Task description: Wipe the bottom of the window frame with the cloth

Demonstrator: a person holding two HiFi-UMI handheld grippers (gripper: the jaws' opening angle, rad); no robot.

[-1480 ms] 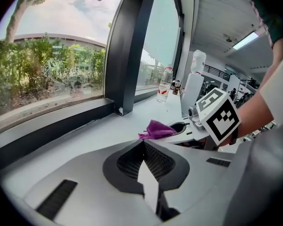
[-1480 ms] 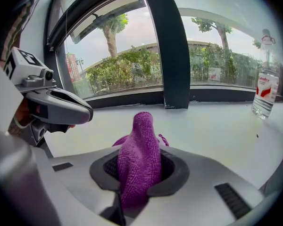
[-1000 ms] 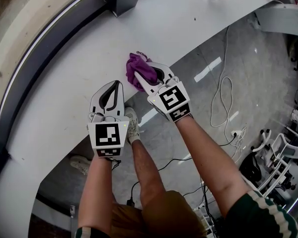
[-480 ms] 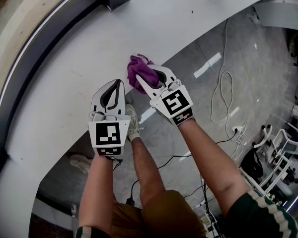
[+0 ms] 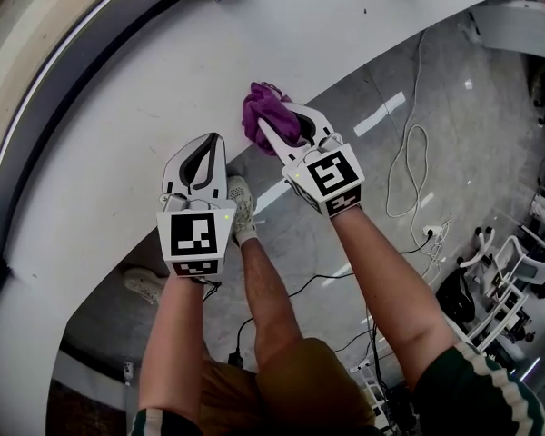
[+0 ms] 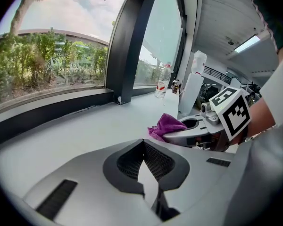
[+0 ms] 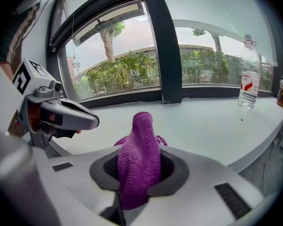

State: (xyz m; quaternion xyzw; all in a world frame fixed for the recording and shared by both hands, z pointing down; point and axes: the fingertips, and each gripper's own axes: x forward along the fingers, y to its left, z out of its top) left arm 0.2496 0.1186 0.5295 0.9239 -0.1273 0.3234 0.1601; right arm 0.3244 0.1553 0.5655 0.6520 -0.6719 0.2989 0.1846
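1. Head view: the right gripper (image 5: 280, 121) clamps the purple cloth (image 5: 265, 107) on the white sill (image 5: 118, 125), near its front edge. The left gripper (image 5: 203, 145) lies beside it. The cloth now sits slightly farther from the left gripper than a second ago.
2. Left gripper view: its jaws meet, with nothing between them.
3. Right gripper view: the cloth stands bunched between the jaws. The bottle (image 7: 247, 86) has a red-white label, its print too small to read.
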